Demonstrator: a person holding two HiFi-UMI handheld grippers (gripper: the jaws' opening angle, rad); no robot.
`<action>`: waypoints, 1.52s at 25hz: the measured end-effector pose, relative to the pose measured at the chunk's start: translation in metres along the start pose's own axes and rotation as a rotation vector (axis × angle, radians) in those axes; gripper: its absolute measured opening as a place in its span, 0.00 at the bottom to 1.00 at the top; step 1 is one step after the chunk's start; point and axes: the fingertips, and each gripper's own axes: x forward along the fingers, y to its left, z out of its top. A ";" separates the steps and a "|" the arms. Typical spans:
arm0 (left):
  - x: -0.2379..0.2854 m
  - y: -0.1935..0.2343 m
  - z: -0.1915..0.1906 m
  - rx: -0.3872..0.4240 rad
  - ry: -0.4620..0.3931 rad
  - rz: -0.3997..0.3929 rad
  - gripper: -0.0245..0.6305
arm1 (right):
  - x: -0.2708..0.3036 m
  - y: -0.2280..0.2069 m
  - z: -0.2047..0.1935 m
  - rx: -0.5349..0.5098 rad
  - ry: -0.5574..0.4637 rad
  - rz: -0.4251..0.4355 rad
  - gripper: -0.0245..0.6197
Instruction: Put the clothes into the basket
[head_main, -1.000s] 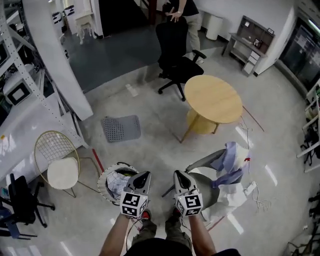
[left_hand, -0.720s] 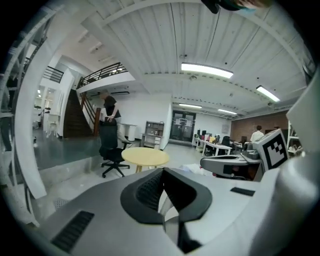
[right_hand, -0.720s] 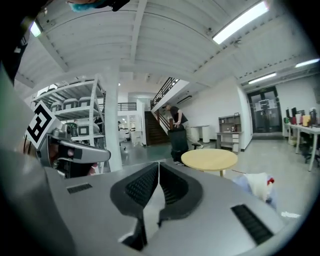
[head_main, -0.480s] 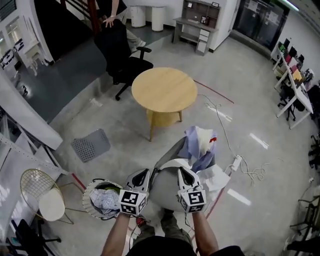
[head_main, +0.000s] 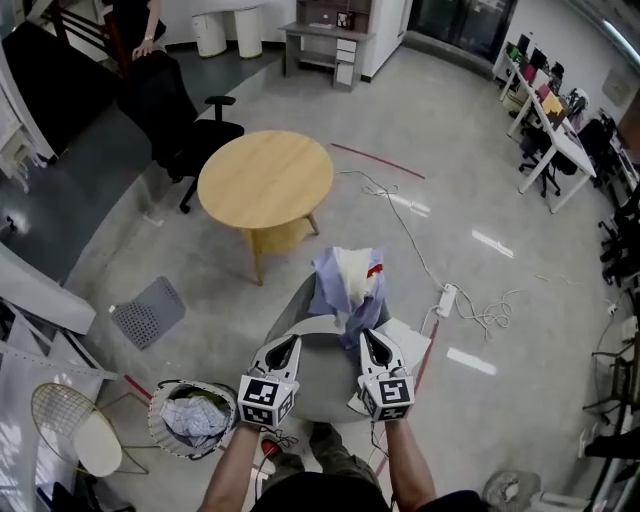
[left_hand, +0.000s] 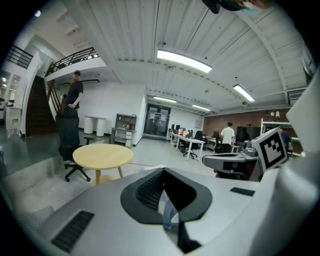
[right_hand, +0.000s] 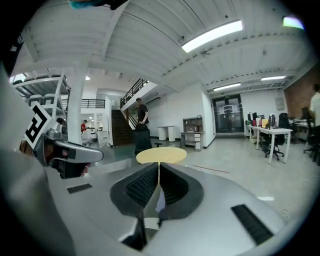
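A pile of blue and white clothes (head_main: 346, 283) lies on a grey chair (head_main: 318, 388) just ahead of both grippers. The round wire basket (head_main: 158, 398) stands on the floor at the lower left, with some clothes (head_main: 193, 420) inside it. My left gripper (head_main: 291, 342) and right gripper (head_main: 366, 334) are side by side over the chair seat, pointing toward the pile and short of it. In the left gripper view the left gripper (left_hand: 162, 171) has its tips together with nothing held. The right gripper (right_hand: 159, 165) is likewise shut and empty.
A round wooden table (head_main: 265, 175) stands beyond the chair, with a black office chair (head_main: 175, 105) and a person (head_main: 140, 20) behind it. A power strip with cables (head_main: 445, 298) lies to the right. A grey mat (head_main: 148, 312) and a wire chair (head_main: 70, 435) are at the left.
Both grippers have swung right, from beside the basket to over the grey chair facing the clothes pile. The basket now sits further left. Neither gripper's jaws have changed.
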 end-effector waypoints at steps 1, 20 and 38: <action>0.009 -0.004 -0.001 0.002 0.006 -0.010 0.05 | 0.000 -0.010 -0.004 0.006 0.008 -0.012 0.09; 0.129 -0.010 -0.051 0.003 0.154 -0.046 0.05 | 0.069 -0.100 -0.081 0.038 0.110 -0.029 0.09; 0.164 0.014 -0.097 -0.030 0.249 -0.024 0.05 | 0.156 -0.129 -0.152 0.165 0.233 -0.007 0.54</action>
